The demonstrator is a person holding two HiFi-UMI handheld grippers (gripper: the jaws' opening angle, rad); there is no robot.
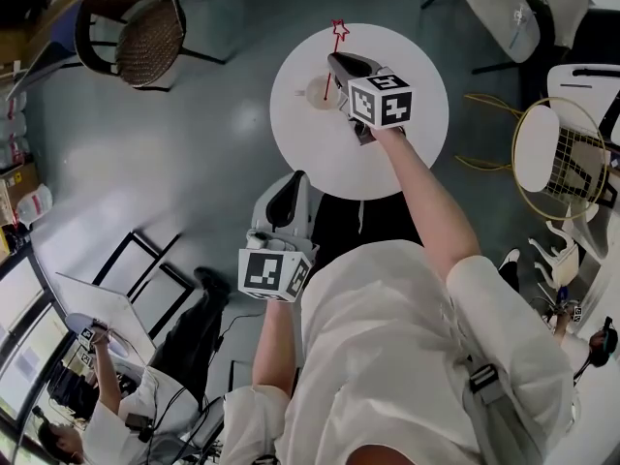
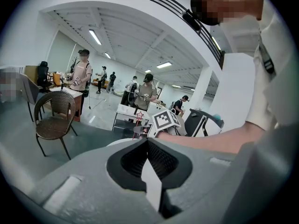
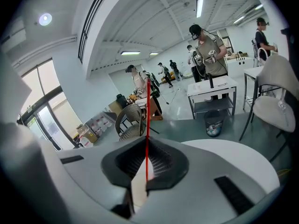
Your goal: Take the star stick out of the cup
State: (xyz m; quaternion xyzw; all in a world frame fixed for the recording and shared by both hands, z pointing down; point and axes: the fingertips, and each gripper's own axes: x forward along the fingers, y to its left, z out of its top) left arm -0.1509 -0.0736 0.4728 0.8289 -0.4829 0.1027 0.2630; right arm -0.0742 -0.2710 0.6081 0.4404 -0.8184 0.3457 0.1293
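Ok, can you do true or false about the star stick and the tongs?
1. The right tongs are pinching the red stick. True.
2. The left tongs are holding something too. False: they are shut with nothing in them, held back off the table's edge.
3. The table is round and white. True.
4. The star on the stick is blue. False: it is red.

cup (image 1: 318, 92) on table (image 1: 407, 158), left side. r gripper (image 1: 336, 66) over table just right of cup, star stick (image 1: 340, 30) betw its jaws. l gripper (image 1: 289, 184) off table, nearer person.
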